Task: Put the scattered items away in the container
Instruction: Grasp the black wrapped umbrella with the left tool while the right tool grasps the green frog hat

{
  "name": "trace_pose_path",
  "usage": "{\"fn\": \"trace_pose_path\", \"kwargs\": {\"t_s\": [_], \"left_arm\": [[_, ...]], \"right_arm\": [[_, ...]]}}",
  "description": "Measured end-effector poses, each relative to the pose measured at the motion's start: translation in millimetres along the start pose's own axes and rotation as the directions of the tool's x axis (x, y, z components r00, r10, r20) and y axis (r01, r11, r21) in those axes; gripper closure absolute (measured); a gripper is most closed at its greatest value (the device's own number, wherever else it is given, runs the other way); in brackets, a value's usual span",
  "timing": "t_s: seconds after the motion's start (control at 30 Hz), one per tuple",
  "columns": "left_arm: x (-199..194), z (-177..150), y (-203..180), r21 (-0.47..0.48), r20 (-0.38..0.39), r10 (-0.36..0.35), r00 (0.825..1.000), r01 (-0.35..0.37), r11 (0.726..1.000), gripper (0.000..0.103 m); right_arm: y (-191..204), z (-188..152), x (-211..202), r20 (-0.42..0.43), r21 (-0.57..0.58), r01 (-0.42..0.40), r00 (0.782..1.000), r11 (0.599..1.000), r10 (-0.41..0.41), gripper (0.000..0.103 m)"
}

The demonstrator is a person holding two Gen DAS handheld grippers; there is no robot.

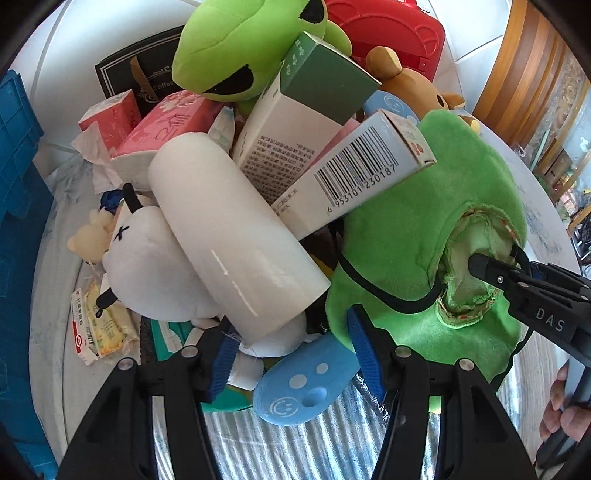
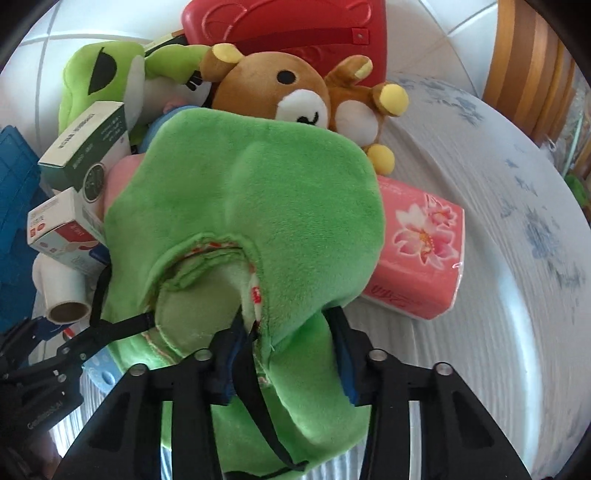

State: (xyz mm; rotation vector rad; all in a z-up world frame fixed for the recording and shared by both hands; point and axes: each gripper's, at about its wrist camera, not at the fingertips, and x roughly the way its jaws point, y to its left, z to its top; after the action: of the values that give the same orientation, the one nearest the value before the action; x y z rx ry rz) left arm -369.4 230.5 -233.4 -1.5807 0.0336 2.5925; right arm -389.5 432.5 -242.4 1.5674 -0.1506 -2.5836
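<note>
A green plush hand puppet (image 1: pixel 413 221) lies on a heap of items, with a black cord around its opening. My right gripper (image 2: pixel 284 354) is shut on the puppet (image 2: pixel 258 206) at the edge of that opening; it also shows in the left wrist view (image 1: pixel 480 266), one finger inside the opening. My left gripper (image 1: pixel 291 354) is open over a blue smiley-face item (image 1: pixel 303 384) and the end of a white roll (image 1: pixel 229 236). The heap also holds a barcode box (image 1: pixel 362 173), a green-topped box (image 1: pixel 295 107), a green frog plush (image 1: pixel 236 48), a brown bear plush (image 2: pixel 291 88) and a white plush (image 1: pixel 147 258).
A blue crate (image 1: pixel 14 177) stands at the left. A red case (image 2: pixel 288 29) lies at the back. A pink tissue pack (image 2: pixel 417 247) sits right of the puppet. Small packets (image 1: pixel 99 325) lie on the floral cloth (image 2: pixel 517 221). A wooden post (image 2: pixel 524 62) stands at the back right.
</note>
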Motion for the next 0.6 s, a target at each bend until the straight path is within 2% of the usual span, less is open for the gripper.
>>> {"fn": "trace_pose_path", "kwargs": {"t_s": [0.1,0.27,0.4,0.53,0.6], "left_arm": [[-5.3,-5.2,-4.9,-0.001,-0.004,-0.001,1.0,0.001,1.0,0.047],[-11.8,-21.0,-19.5,-0.018,-0.027,-0.03,0.999,0.029,0.999,0.047],[-10.0,-36.9,-40.1,-0.02,-0.042,-0.029,0.999,0.028,0.999,0.047],[-6.2,-55.1,-58.1,-0.057,-0.079,-0.061,0.995,0.057,0.997,0.047],[-4.3,-62.0,-65.9,-0.056,-0.081,-0.03,0.996,0.026,0.998,0.047]], "right_arm": [[-10.7,-5.6,-16.5,0.029,0.024,-0.027,0.999,0.999,0.026,0.073],[-53.4,-24.3,-46.2,0.063,0.109,0.041,0.997,0.993,-0.048,0.074],[-83.5,-44.6,-53.0,0.024,0.15,0.086,0.996,0.985,-0.091,0.074],[-92.7,-64.5,-50.2,-0.018,0.163,0.085,0.996,0.983,-0.083,0.074],[-95.2,-71.3,-47.6,-0.035,0.165,0.076,0.997,0.983,-0.071,0.074]]}}
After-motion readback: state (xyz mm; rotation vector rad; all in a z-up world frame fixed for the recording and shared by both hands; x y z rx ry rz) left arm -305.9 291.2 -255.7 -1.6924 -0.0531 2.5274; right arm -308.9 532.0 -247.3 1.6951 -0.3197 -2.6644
